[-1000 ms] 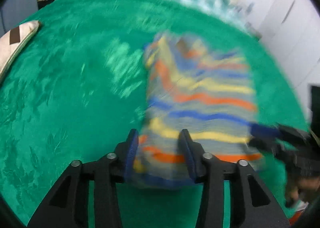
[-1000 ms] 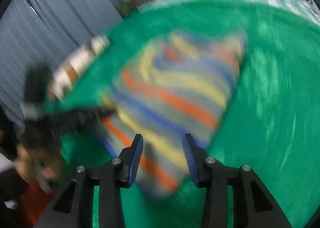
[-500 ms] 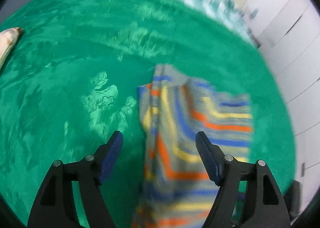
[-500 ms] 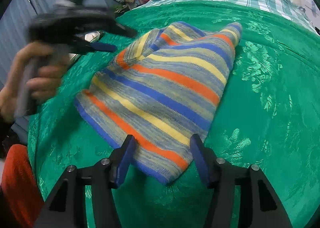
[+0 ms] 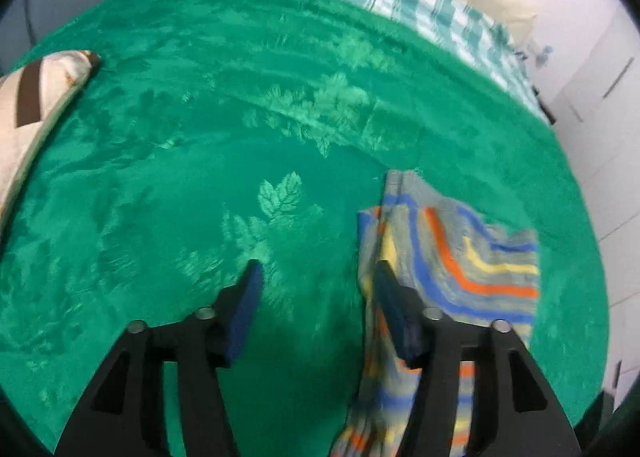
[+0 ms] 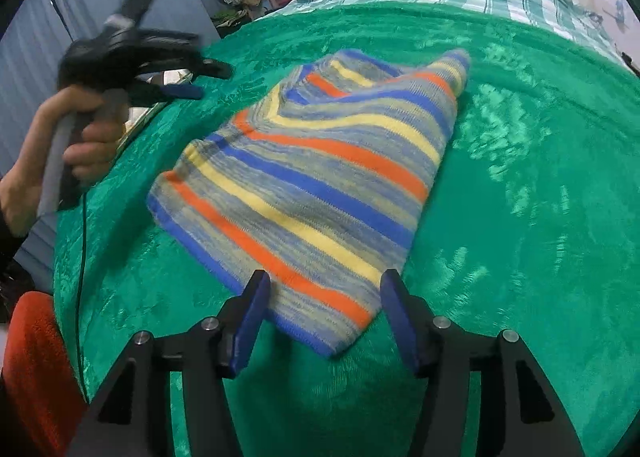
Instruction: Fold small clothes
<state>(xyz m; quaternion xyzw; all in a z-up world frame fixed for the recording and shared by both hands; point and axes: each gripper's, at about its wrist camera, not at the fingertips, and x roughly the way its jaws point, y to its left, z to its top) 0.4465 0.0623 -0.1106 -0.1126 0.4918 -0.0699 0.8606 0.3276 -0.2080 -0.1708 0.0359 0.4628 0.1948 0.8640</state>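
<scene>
One striped garment (image 6: 320, 177) lies just ahead of the right claw (image 6: 324, 297).

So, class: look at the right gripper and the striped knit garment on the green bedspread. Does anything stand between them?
Nothing visible does. The right gripper is open just over the near corner of the striped knit garment, which lies folded on the green bedspread. The left gripper is off to the side, clear of it.
</scene>
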